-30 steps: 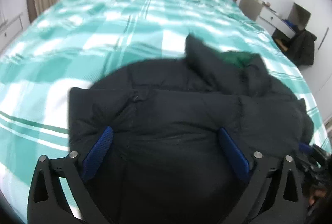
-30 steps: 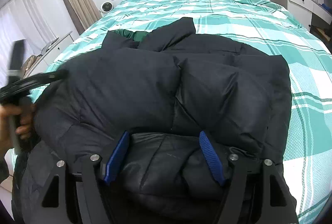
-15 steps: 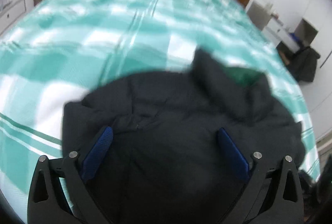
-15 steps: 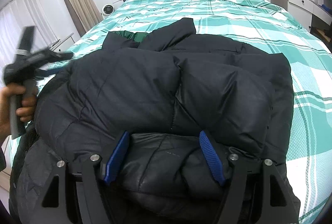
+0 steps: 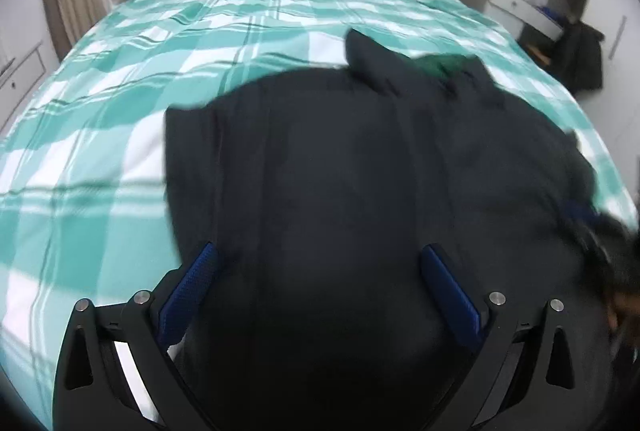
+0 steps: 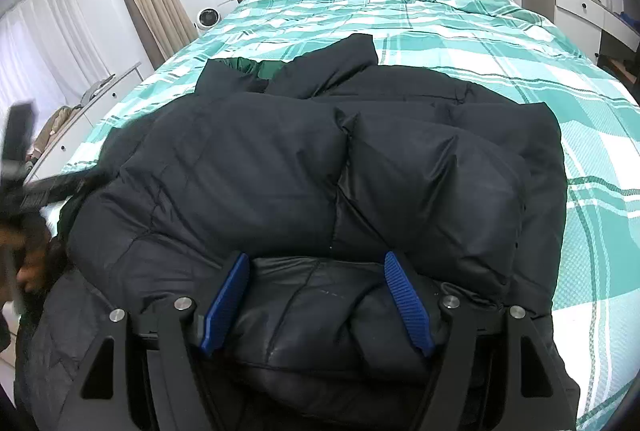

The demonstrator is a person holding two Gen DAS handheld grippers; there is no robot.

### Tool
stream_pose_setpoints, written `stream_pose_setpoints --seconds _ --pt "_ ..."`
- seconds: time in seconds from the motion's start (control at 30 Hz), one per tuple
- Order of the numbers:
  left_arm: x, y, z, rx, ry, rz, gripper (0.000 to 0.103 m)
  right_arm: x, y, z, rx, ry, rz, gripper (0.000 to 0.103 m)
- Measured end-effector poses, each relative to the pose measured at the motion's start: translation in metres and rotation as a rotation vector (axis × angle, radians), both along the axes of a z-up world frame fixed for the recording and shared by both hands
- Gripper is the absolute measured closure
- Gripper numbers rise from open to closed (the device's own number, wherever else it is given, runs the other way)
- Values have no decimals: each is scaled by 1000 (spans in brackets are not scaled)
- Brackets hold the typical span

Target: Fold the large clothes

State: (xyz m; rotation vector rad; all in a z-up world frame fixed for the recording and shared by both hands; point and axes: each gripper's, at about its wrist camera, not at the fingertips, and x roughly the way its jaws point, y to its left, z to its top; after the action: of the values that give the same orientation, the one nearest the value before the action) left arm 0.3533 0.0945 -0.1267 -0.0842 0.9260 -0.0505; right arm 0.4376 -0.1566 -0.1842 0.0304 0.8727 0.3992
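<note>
Two grippers are in play over a dark puffer jacket (image 6: 320, 167) spread on the green checked bed (image 6: 440, 19). Compared with a second ago, the left gripper (image 5: 320, 275) has been swung across the jacket, fingers spread with nothing pinched; a fresh hold is probably being sought. The right gripper (image 6: 316, 295) has been kept still, fingers spread around a bunched hem fold, pressure unclear. No containers are seen.

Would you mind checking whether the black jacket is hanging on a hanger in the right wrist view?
No, the jacket lies in a puffy heap on the green plaid bed, with no hanger in sight.
</note>
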Motion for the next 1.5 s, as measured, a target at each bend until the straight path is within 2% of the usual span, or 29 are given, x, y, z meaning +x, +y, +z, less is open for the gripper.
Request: stream_pose_setpoints --seconds 0.1,0.2,0.3,0.43,0.6,0.7,0.77,0.83,0.97,1.0,1.03,1.07,1.1,1.13,1.2,1.3,1.5 --pt "-59 15 16 -99 -26 -11 2 1 4 7 -32 33 -3 31" --pt "-125 36 24 -124 -44 26 2 -9 2 27 -54 74 -29 31" --pt "-184 58 19 -120 -26 75 2 -46 -21 55 38 46 -27 31" --pt "-247 75 -7 -219 54 125 2 -105 -69 61 55 45 -83 28" --pt "-277 68 -36 -303 112 137 2 -189 -140 39 55 150 -197 28" --pt "-282 58 -40 -352 105 108 2 -235 -164 25 173 223 -207 27" --pt "-282 51 -42 -376 113 90 2 -258 -165 16 210 273 -189 26" --pt "-281 43 -44 -392 128 62 3 -274 -157 9 224 285 -138 26" --pt "-286 28 -48 -358 146 21 4 -281 -133 -7 201 309 -61 26" --pt "-286 25 -49 -348 156 9 9 -279 -130 -11 202 321 -56 26" --pt "-287 22 -48 -324 167 2 13 -277 -129 -14 200 328 -61 35" --pt "-289 19 -47 -290 176 1 25 -274 -128 -14 187 332 -70 60" --pt "-292 19 -45 -269 184 -1 37 -272 -129 -13 189 336 -73 63" --pt "-294 20 -44 -269 191 0 43 -270 -129 -11 200 342 -70 68" --pt "-298 27 -40 -301 192 19 71 -270 -125 -2 182 332 -46 73" --pt "-306 34 -25 -361 149 51 84 -273 -118 13 169 312 -18 77" --pt "-320 36 7 -367 94 25 86 -280 -119 52 232 259 10 83"
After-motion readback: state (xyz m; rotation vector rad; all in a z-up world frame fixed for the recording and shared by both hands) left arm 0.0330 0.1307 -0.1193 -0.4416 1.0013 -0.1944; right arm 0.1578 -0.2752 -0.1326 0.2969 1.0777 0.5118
